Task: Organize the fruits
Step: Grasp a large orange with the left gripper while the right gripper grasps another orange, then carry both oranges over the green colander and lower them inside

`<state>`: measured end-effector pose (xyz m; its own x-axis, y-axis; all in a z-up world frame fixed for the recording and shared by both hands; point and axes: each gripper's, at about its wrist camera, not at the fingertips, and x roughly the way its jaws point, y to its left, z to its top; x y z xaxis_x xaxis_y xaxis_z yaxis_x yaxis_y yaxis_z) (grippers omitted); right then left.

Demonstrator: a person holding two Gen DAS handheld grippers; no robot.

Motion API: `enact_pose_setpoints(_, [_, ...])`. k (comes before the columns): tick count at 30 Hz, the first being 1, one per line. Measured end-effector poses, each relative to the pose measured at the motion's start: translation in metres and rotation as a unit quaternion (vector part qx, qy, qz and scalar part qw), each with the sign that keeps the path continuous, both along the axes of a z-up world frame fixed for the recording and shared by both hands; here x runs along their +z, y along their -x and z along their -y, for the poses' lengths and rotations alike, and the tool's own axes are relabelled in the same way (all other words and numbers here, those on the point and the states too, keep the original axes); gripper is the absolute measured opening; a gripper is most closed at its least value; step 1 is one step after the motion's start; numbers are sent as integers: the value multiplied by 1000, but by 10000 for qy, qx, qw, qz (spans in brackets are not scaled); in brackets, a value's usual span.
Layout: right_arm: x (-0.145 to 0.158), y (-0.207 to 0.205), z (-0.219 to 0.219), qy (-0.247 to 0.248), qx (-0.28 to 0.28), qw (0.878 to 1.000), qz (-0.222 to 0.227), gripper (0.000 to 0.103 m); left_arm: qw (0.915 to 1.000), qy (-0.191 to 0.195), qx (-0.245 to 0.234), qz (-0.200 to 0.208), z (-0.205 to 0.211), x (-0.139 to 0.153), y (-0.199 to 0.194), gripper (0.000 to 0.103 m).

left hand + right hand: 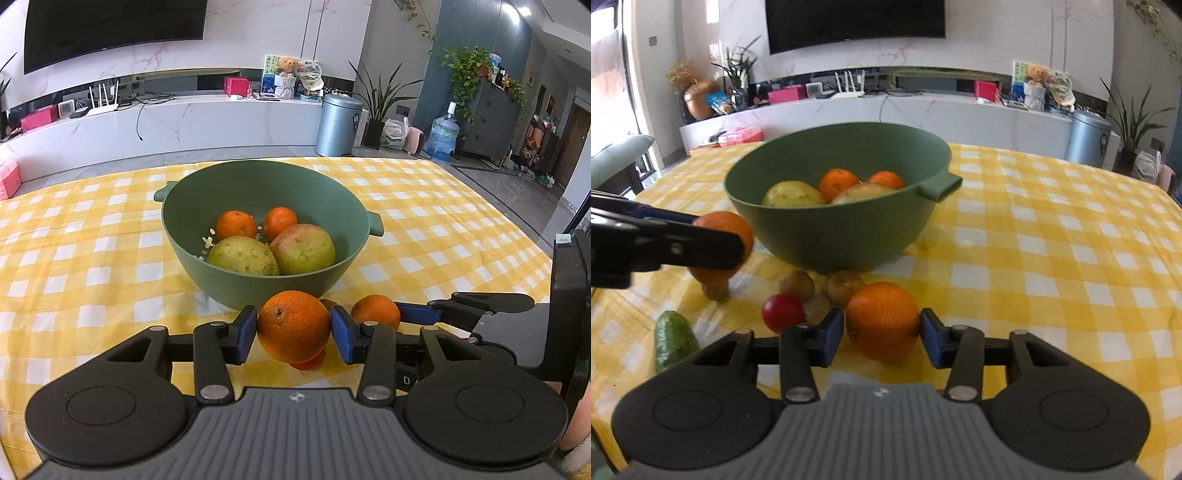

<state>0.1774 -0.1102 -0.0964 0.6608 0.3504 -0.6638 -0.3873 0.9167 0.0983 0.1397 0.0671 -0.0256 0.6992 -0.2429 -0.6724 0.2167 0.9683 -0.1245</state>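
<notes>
Just short of the green bowl (258, 184), toward the table's near edge, the left gripper (293, 334) clamps an orange (293, 325) lifted off the cloth (bowl straight ahead), while the right gripper (882, 332) closes around a second orange (882, 319).

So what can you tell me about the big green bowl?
The green bowl is round and deep, matte like plastic, with a small flat handle on each side. It stands upright on the yellow checked tablecloth. Pale slots show in its bottom, like a strainer. Inside lie two small oranges at the back and two bigger yellow-green fruits in front. More fruit lies on the cloth just before it. Neither gripper touches it.
</notes>
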Motion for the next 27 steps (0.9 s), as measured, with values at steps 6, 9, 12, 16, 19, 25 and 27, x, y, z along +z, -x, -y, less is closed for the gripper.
enact_pose_setpoints(6, [0, 0, 0, 47, 17, 10000, 31, 41, 10000, 14, 11, 13, 0, 1, 0, 49])
enact_pose_setpoints(9, [1, 2, 0, 67, 16, 9999, 79, 40, 10000, 22, 11, 50, 0, 3, 1, 49])
enact_pose_setpoints(12, [8, 8, 1, 42, -7, 9997, 239, 40, 9999, 33, 11, 114, 0, 6, 1, 49])
enact_pose_setpoints(16, [22, 20, 3, -7, 38, 9988, 480, 40, 9996, 73, 4, 257, 1, 13, 1, 49])
enact_pose_setpoints(19, [35, 29, 5, -37, 75, 9973, 731, 40, 9992, 119, -9, 372, 1, 19, -1, 49])
enact_pose_setpoints(25, [62, 28, 8, -201, 118, 9934, 1124, 40, 9985, 142, 6, 534, 0, 33, -13, 49])
enact_pose_setpoints(27, [70, 23, 8, -250, 168, 9924, 1196, 40, 9984, 118, 45, 548, -1, 37, -21, 49])
